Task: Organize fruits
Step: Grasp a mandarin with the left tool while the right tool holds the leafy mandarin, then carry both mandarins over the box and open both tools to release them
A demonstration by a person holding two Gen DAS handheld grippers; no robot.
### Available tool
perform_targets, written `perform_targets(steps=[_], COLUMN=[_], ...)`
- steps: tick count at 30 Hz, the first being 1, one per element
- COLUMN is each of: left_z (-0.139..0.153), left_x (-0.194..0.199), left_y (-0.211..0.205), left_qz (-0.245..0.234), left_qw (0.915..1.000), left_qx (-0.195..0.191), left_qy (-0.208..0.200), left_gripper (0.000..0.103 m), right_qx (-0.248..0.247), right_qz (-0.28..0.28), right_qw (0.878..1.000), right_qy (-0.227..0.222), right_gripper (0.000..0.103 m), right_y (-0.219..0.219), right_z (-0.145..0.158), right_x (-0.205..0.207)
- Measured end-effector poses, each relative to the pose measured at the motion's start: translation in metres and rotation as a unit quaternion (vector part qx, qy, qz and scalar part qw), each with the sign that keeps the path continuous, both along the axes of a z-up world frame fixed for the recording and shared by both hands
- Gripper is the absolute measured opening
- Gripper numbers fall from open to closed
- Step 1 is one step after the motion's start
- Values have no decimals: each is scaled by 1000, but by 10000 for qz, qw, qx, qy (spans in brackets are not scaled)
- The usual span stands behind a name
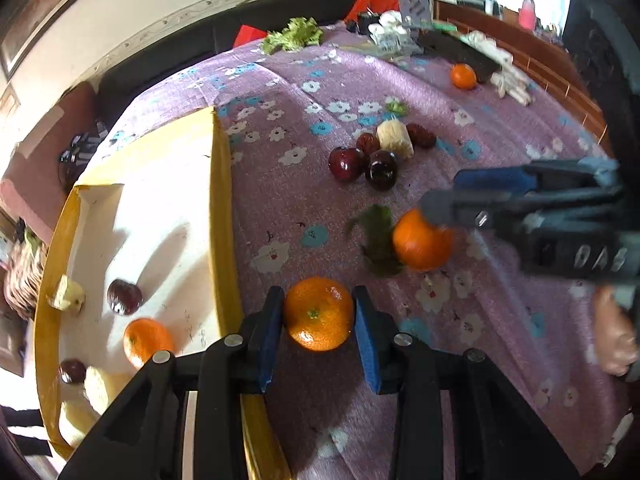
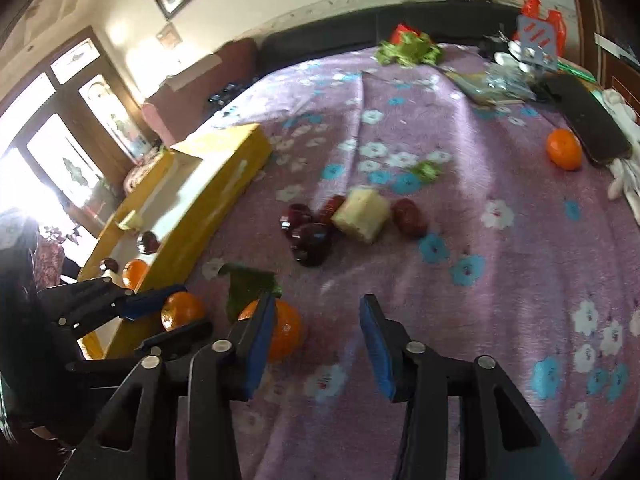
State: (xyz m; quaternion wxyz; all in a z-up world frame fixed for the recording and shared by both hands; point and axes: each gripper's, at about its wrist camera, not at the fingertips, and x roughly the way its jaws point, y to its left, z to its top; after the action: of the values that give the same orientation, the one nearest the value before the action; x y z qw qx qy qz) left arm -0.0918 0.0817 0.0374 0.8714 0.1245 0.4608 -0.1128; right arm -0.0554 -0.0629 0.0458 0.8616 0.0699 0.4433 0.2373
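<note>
My left gripper [image 1: 318,294] is shut on an orange [image 1: 318,314]; its blue pads press both sides of the fruit, just right of the yellow box [image 1: 221,200]. The right wrist view shows the same grip, the left gripper [image 2: 192,308] holding that orange [image 2: 180,314]. A second orange [image 1: 422,240] with a green leaf [image 1: 378,236] lies on the purple floral cloth [image 1: 280,92]. My right gripper [image 2: 318,304] stands open with nothing between its fingers; the leafy orange [image 2: 286,332] sits at its left finger, partly hidden. From the left wrist view, the right gripper [image 1: 444,192] hovers over that orange.
The box holds an orange [image 1: 146,340], a dark plum [image 1: 124,296] and pale fruit pieces [image 1: 70,294]. Dark red fruits [image 1: 346,164] and a pale chunk [image 1: 394,138] cluster mid-cloth. A third orange [image 1: 463,76] lies by a black object [image 1: 460,52]. Lettuce [image 1: 294,34] is at the far edge.
</note>
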Motion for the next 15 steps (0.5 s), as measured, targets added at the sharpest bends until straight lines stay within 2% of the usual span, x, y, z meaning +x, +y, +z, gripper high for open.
perform_targets(steps=[1,3,7,8,9,11,12,15], left_z=[2,7,18,23,27,38,44,59], left_x=[-3,-12,-28,-32,-36,-45,-48,-57], left_y=[3,9,20,25,30,41,49,72], left_qz=[34,72,153,140,159,312,352,525], left_qw=[10000,9998,9991,9986,9982,9973,9960,9922], left_qx=[-57,-167,-305,-439,-525,-522,-696,-992], left_qy=[-32,-100,-241,-245,-262,-423,-437,-544], left_gripper=[33,33,34,34,34,34,34,34], right_qx=[-16,-115,-343,-435,-508,-584,-596,-825], right_qz=[50,125,349,382,425,572,640,572], right_qw=[10000,9998,9987,9982,9976,9964,9959,9945], right_qy=[-40,-106,-160,-177,-203,-216,-228,-303], right_gripper=[61,68,68,67,60,44,34,34], right_y=[3,12,34,39,44,53,57,67], right_z=[0,-1,-4,-5,-5,-3,-1,2], right_x=[-2,-6,-13,-14,-16,-19,-22,-30])
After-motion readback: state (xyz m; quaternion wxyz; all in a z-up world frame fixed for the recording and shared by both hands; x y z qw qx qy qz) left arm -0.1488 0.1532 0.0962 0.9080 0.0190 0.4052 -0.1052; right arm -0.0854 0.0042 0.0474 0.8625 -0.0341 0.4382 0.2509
